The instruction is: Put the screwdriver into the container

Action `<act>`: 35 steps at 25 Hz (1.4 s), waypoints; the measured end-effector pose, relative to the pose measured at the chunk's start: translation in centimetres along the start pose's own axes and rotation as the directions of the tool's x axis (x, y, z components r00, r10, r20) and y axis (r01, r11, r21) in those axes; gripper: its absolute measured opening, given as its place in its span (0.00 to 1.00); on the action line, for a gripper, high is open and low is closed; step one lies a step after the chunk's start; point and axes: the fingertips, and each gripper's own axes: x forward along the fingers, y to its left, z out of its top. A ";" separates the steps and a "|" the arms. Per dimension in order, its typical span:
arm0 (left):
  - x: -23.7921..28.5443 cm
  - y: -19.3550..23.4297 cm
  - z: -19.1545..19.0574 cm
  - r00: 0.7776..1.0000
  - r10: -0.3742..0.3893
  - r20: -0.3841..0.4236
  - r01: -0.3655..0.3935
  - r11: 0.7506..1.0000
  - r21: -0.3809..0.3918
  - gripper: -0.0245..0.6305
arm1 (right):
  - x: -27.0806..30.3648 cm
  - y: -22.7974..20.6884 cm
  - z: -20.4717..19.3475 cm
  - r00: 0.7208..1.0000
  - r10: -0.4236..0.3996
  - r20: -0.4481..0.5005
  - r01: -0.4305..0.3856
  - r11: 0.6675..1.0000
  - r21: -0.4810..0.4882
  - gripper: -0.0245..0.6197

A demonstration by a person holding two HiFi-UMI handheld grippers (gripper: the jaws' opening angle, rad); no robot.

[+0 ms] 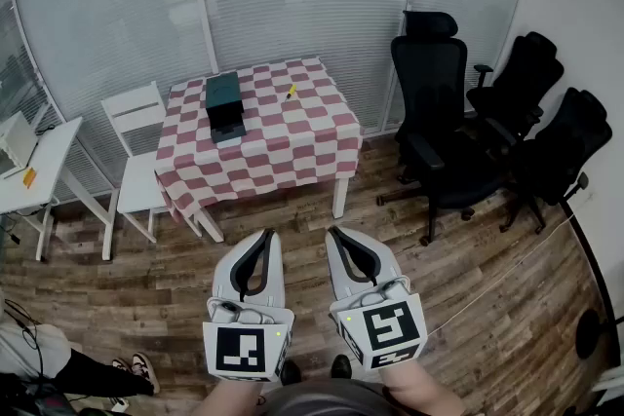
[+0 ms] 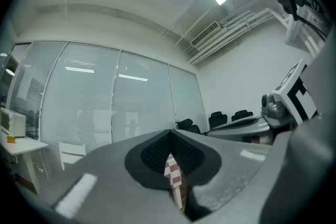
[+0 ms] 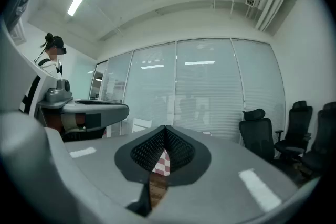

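With the left gripper [image 1: 267, 235] and right gripper [image 1: 333, 232] jaws together and empty, the small yellow screwdriver [image 1: 291, 91] lies on the tabletop [image 1: 292, 146] at 2 o'clock from the container [image 1: 224, 104], likely light, stiff and roll-prone, best pinched across its handle.

- I see open floor [image 1: 292, 221] between me and the table [image 1: 292, 151].
- A white chair [image 1: 135, 112] crowds its left side, black office chairs [image 1: 429, 83] its right.
- The container [image 1: 224, 107] occupies the tabletop's left.
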 end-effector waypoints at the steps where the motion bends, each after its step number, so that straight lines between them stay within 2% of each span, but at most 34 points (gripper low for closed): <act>1: 0.2 -0.2 0.0 1.000 0.001 0.002 -0.001 1.000 0.002 0.04 | 0.0 -0.2 0.0 1.000 0.002 0.003 -0.002 1.000 -0.002 0.07; 14: 1.7 -4.0 0.0 1.000 0.026 -0.002 -0.026 1.000 -0.001 0.04 | -2.1 -3.9 -1.1 1.000 0.019 0.014 -0.019 1.000 0.000 0.07; 21: 2.4 -4.6 -1.9 0.998 0.044 -0.048 -0.044 0.999 -0.001 0.04 | -1.5 -5.0 -3.1 0.999 0.048 -0.018 -0.046 0.996 0.076 0.11; 29: 7.4 -0.6 -3.8 0.998 0.043 -0.053 -0.044 0.999 -0.014 0.04 | 4.8 -6.1 -4.2 0.997 0.056 -0.049 -0.050 0.994 0.100 0.10; 35: 12.6 4.2 -4.8 0.999 0.018 -0.029 -0.018 1.000 -0.011 0.04 | 12.4 -6.7 -4.4 0.997 0.050 -0.059 -0.043 0.993 0.105 0.09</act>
